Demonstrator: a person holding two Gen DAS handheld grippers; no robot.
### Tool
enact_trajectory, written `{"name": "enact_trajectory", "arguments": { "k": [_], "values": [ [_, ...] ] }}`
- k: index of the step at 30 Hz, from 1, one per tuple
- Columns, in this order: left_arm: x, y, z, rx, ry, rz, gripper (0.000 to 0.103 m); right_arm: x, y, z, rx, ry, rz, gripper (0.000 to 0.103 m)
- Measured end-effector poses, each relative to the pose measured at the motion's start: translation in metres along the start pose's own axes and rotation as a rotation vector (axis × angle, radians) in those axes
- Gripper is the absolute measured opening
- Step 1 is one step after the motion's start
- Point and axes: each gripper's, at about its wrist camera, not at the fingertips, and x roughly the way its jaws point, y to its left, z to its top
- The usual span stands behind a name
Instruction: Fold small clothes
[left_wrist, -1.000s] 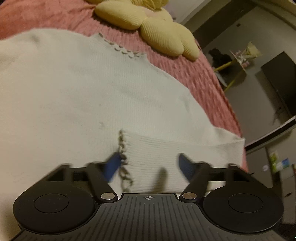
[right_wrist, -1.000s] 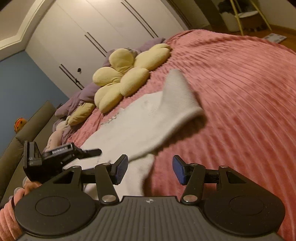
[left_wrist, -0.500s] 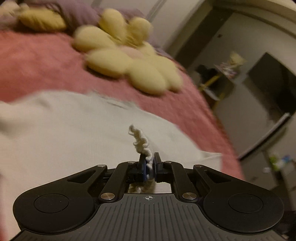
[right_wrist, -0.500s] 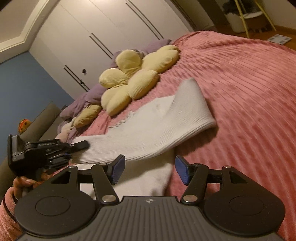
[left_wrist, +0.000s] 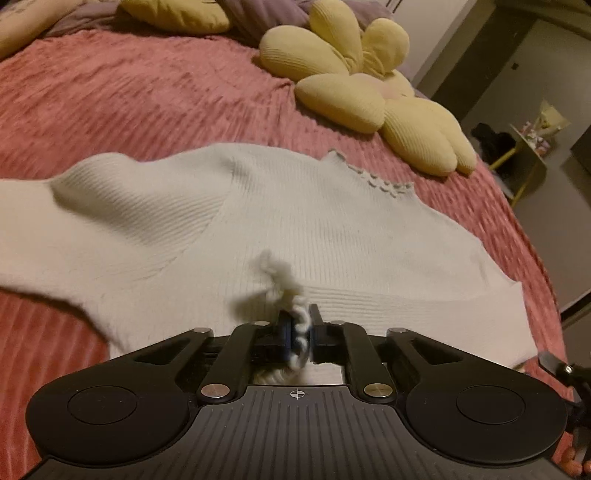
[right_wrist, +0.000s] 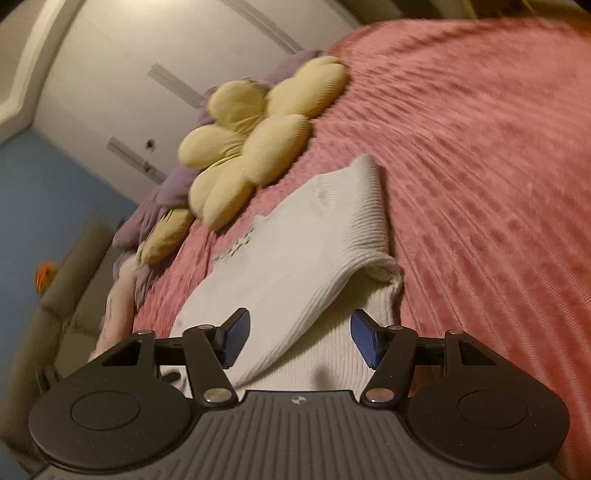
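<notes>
A small cream ribbed sweater (left_wrist: 295, 221) lies on the pink bedspread (left_wrist: 147, 92). My left gripper (left_wrist: 298, 334) is shut on the frilly cuff (left_wrist: 280, 284) of one sleeve and holds it above the sweater's body. In the right wrist view the sweater (right_wrist: 295, 258) lies with a sleeve folded over its body. My right gripper (right_wrist: 299, 339) is open just above the sweater's near edge, its blue pads (right_wrist: 234, 338) on either side of the fold, holding nothing.
A yellow flower-shaped cushion (left_wrist: 369, 85) lies beyond the sweater's collar, also in the right wrist view (right_wrist: 255, 144). Purple bedding (right_wrist: 155, 206) is piled at the headboard side. White wardrobe doors (right_wrist: 147, 92) stand behind. A yellow-legged side table (left_wrist: 524, 147) stands off the bed.
My left gripper closed on the sleeve cuff and lifted it, drawing the sleeve across the body. My right gripper stayed open and moved closer over the sweater's edge.
</notes>
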Motion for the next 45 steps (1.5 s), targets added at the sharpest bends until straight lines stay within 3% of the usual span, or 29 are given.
{"name": "enact_trajectory", "arguments": {
  "k": [5, 9, 12, 18, 19, 22, 27, 28, 30, 32, 34, 39, 45],
  "values": [
    [-0.016, -0.005, 0.019, 0.084, -0.099, -0.001, 0.010, 0.016, -0.002, 0.004, 0.022, -0.026, -0.067, 0.031],
    [-0.025, -0.005, 0.035, 0.148, -0.182, 0.045, 0.010, 0.021, 0.005, 0.004, -0.009, -0.051, -0.080, 0.026],
    [-0.015, 0.005, 0.041, 0.143, -0.157, 0.078, 0.010, 0.027, 0.013, 0.002, -0.077, -0.050, -0.100, 0.026],
    [-0.001, 0.018, 0.032, 0.124, -0.122, 0.078, 0.010, 0.029, 0.006, 0.005, -0.008, -0.073, -0.084, 0.031],
    [0.002, 0.019, 0.032, 0.120, -0.117, 0.082, 0.010, 0.031, 0.007, 0.005, -0.021, -0.069, -0.097, 0.029],
    [0.002, 0.021, 0.029, 0.110, -0.122, 0.059, 0.010, 0.036, 0.017, 0.005, -0.125, -0.074, -0.200, 0.006],
    [0.018, 0.016, 0.020, 0.153, -0.078, 0.094, 0.011, 0.041, 0.028, -0.001, -0.319, -0.120, -0.357, 0.006],
    [0.019, 0.017, 0.018, 0.158, -0.076, 0.101, 0.017, 0.043, 0.026, -0.002, -0.322, -0.114, -0.362, 0.006],
    [0.015, 0.020, 0.017, 0.148, -0.093, 0.110, 0.025, 0.041, 0.025, -0.001, -0.310, -0.089, -0.349, 0.009],
    [0.008, 0.026, 0.019, 0.136, -0.116, 0.106, 0.025, 0.030, 0.027, 0.000, -0.300, -0.070, -0.307, 0.021],
    [0.002, 0.032, 0.022, 0.119, -0.127, 0.096, 0.024, 0.019, 0.032, -0.003, -0.322, -0.060, -0.284, 0.026],
    [0.000, 0.036, 0.024, 0.087, -0.123, 0.119, 0.015, -0.001, 0.056, -0.011, -0.414, -0.102, -0.261, 0.026],
    [-0.006, 0.032, 0.022, 0.101, -0.141, 0.137, 0.015, 0.038, 0.083, -0.018, -0.588, -0.049, -0.303, 0.025]
  ]
}}
